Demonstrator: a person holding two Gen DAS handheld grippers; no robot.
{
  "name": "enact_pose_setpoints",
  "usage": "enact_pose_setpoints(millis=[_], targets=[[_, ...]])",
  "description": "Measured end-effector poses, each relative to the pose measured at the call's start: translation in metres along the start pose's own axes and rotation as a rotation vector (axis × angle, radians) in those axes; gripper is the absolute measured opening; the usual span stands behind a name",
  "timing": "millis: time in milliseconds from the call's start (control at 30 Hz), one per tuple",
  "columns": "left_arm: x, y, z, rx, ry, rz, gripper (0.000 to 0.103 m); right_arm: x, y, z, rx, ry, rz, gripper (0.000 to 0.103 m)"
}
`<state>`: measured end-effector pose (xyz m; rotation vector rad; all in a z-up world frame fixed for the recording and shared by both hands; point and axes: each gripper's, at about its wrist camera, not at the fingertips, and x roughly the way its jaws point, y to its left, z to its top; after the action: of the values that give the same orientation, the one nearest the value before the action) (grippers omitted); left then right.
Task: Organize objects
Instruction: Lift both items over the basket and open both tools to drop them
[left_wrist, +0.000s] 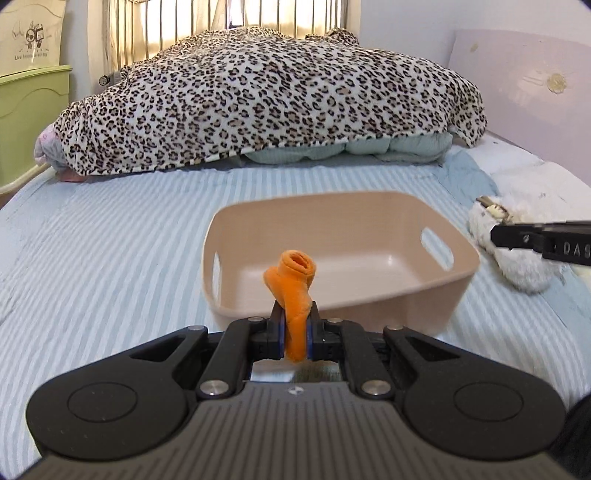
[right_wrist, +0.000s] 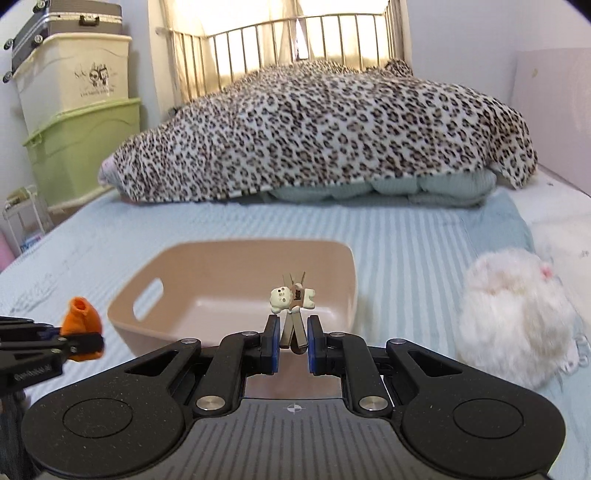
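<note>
Objects for sorting sit on a bed (left_wrist: 110, 236) covered with a pale blue striped sheet. At its far end a leopard-print blanket (left_wrist: 273, 96) is heaped over a pale green quilt (left_wrist: 351, 147), in front of a metal bed rail (right_wrist: 295, 48). Beside the bed, on the left, a green storage box (right_wrist: 85, 147) carries a cream box (right_wrist: 74, 70) with a grey case (right_wrist: 66, 22) on top.

In the middle of the sheet stands a beige plastic basket (left_wrist: 454, 280) with cut-out handles; its inside holds nothing. Just to its right lies a white fluffy plush toy (right_wrist: 517, 317), resting on the sheet apart from the basket.

Near the basket's near rim, the left hand-held gripper (left_wrist: 295, 332) is clamped on an orange rolled sock (left_wrist: 293, 284), which stands up between the pads with its open end on top. The right hand-held gripper (right_wrist: 291, 343) is at the basket's near right side; its pads are narrowly apart around a clothespin (right_wrist: 293, 328) bearing a small cream bear figure (right_wrist: 291, 299). Whether the pads touch the pin cannot be told.
</note>
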<state>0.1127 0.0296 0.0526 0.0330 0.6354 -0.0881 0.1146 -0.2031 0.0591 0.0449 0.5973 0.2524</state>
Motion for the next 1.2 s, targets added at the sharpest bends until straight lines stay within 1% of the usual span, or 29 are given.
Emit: enact_pose_setpoints(millis=[167, 267, 333, 467, 567, 700, 733, 767, 800, 833, 867, 900, 933, 967, 1000, 1100, 1200], targets=[[0.036, -0.013, 0.019, 0.012, 0.017, 0.030, 0.011, 0.029, 0.005, 0.013, 0.002, 0.002, 0.005, 0.013], [0.060, -0.021, 0.024, 0.038, 0.042, 0.040, 0.011, 0.047, 0.009, 0.017, -0.029, 0.016, -0.007, 0.013], [0.078, -0.023, 0.023, 0.041, 0.090, 0.046, 0.011, 0.059, 0.009, 0.016, -0.036, 0.033, -0.016, 0.013], [0.110, -0.020, 0.020, -0.003, 0.175, 0.050, 0.011, 0.085, 0.007, 0.011, -0.033, 0.082, -0.031, 0.013], [0.122, -0.017, 0.016, -0.021, 0.204, 0.052, 0.011, 0.099, 0.007, 0.005, -0.038, 0.111, -0.048, 0.013], [0.122, -0.014, 0.017, -0.022, 0.214, 0.049, 0.013, 0.105, 0.005, -0.005, -0.028, 0.136, -0.047, 0.014], [0.119, -0.014, 0.018, -0.019, 0.206, 0.053, 0.014, 0.104, 0.005, -0.006, -0.025, 0.138, -0.047, 0.017], [0.115, -0.014, 0.019, -0.014, 0.194, 0.057, 0.016, 0.103, 0.005, -0.006, -0.020, 0.139, -0.047, 0.020], [0.111, -0.015, 0.020, -0.005, 0.182, 0.061, 0.023, 0.101, 0.005, -0.007, -0.016, 0.135, -0.046, 0.031], [0.105, -0.016, 0.021, 0.003, 0.170, 0.067, 0.032, 0.097, 0.004, -0.007, -0.012, 0.129, -0.044, 0.033], [0.099, -0.018, 0.022, 0.006, 0.156, 0.072, 0.053, 0.093, 0.004, -0.007, -0.010, 0.123, -0.037, 0.040], [0.092, -0.018, 0.023, 0.004, 0.140, 0.073, 0.071, 0.089, 0.004, -0.006, -0.007, 0.117, -0.034, 0.046], [0.085, -0.018, 0.023, -0.002, 0.123, 0.071, 0.075, 0.083, 0.004, -0.005, -0.007, 0.110, -0.035, 0.049], [0.078, -0.019, 0.023, -0.008, 0.110, 0.067, 0.076, 0.078, 0.004, -0.004, -0.009, 0.101, -0.036, 0.054], [0.072, -0.018, 0.023, -0.012, 0.105, 0.064, 0.076, 0.071, 0.005, -0.005, -0.014, 0.092, -0.038, 0.059], [0.054, -0.016, 0.020, -0.022, 0.103, 0.073, 0.078, 0.053, 0.005, -0.004, -0.031, 0.076, -0.049, 0.070], [0.037, -0.015, 0.013, -0.017, 0.112, 0.073, 0.078, 0.032, 0.003, -0.008, -0.027, 0.071, -0.052, 0.078]])
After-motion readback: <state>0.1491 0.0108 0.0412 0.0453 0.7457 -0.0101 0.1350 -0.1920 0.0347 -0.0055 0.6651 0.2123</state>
